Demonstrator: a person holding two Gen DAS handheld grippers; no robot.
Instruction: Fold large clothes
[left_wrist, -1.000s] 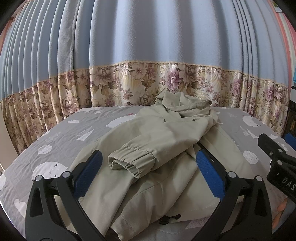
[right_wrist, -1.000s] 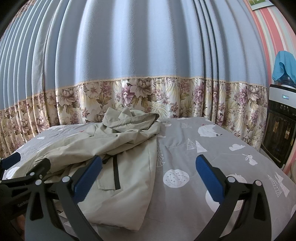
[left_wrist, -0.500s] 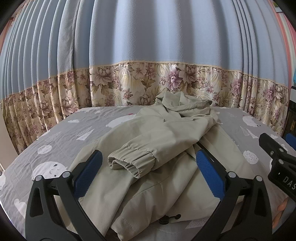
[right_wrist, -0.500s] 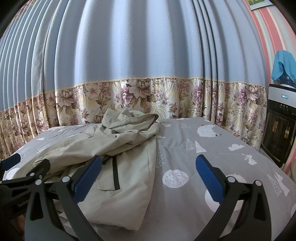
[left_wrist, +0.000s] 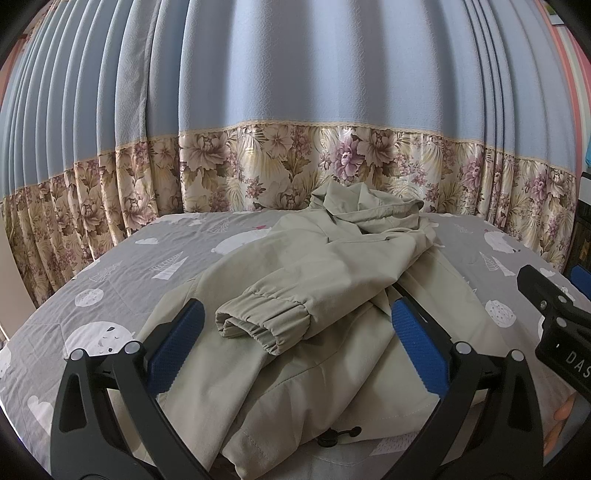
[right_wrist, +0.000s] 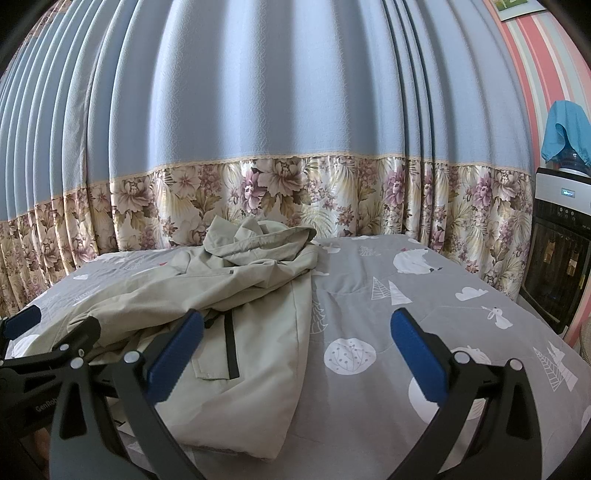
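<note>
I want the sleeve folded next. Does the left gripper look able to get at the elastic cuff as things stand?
Probably yes. The left gripper is open, and the cuff lies on top of the jacket straight ahead between its fingers, with nothing over it.

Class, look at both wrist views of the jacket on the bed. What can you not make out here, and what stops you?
- Jacket's second sleeve: only one cuff shows in the left view; folded fabric hides the rest.
- Jacket's near hem: cut off by the lower frame edge and the left tool.
- Right tool's label in the left view: cut off by the frame edge.
- Appliance by the bed, right view: cut off by the frame edge.
</note>
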